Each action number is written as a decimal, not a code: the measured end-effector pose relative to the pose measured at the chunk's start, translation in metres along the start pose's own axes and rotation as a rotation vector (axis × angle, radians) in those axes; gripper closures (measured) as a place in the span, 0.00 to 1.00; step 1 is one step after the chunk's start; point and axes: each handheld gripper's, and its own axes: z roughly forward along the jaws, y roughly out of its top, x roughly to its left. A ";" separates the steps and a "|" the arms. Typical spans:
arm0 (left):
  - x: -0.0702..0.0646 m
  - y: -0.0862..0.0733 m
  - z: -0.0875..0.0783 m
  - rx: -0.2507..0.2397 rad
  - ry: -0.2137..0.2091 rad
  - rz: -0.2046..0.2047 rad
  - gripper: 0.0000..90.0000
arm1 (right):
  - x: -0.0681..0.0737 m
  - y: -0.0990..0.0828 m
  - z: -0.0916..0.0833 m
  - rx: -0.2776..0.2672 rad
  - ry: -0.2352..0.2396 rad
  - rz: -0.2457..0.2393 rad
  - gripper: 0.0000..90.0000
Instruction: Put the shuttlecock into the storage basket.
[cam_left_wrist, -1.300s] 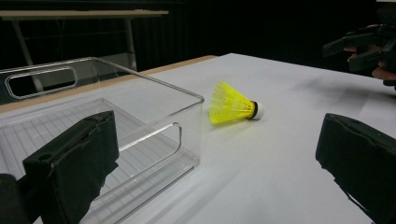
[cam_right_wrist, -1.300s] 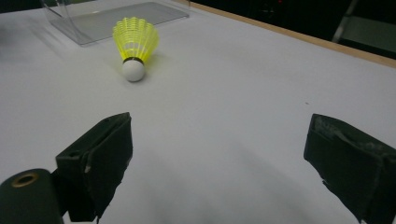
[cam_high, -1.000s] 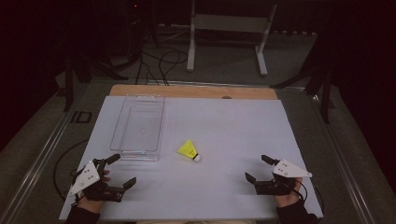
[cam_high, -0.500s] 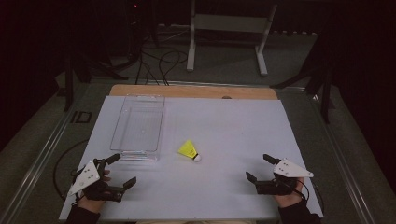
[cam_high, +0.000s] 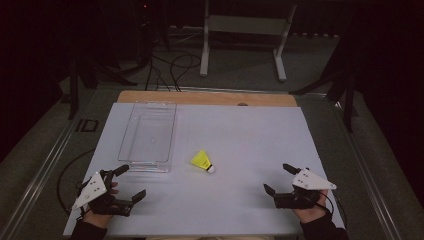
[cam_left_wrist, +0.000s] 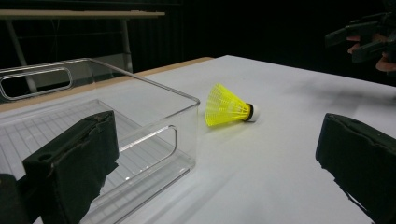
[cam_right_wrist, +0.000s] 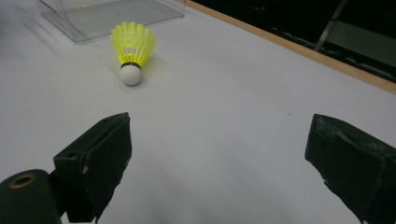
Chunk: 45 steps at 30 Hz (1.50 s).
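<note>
A yellow shuttlecock (cam_high: 202, 161) (cam_left_wrist: 228, 106) (cam_right_wrist: 131, 50) with a white cork tip lies on its side on the white table top (cam_high: 235, 140), just right of a clear plastic bin (cam_high: 150, 136) (cam_left_wrist: 93, 126). My left gripper (cam_high: 129, 183) (cam_left_wrist: 219, 172) rests near the front left corner, open and holding nothing, below the bin's near end. Near the front right corner my right gripper (cam_high: 280, 179) (cam_right_wrist: 219, 158) is also open and holds nothing, with the shuttlecock well to its left. Both are held by hands at the table's front edge.
The bin is empty and stands lengthwise on the left half. A wooden strip (cam_high: 207, 98) edges the far side of the table. Beyond it, a metal stand (cam_high: 242, 30) and cables (cam_high: 165, 70) sit on the dark floor.
Both grippers have stayed almost in place, with only slight shifts of the hands. The shuttlecock and bin have not moved.
</note>
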 end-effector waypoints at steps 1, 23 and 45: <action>0.000 0.000 0.000 0.000 0.000 0.000 0.00 | 0.000 0.000 0.000 0.000 0.000 0.000 0.08; 0.000 0.000 0.000 -0.001 -0.004 -0.003 0.00 | 0.007 0.068 -0.001 0.024 0.026 -0.061 0.08; -0.001 0.000 0.000 -0.001 -0.008 -0.004 0.00 | 0.020 0.110 0.028 0.067 0.055 -0.169 0.08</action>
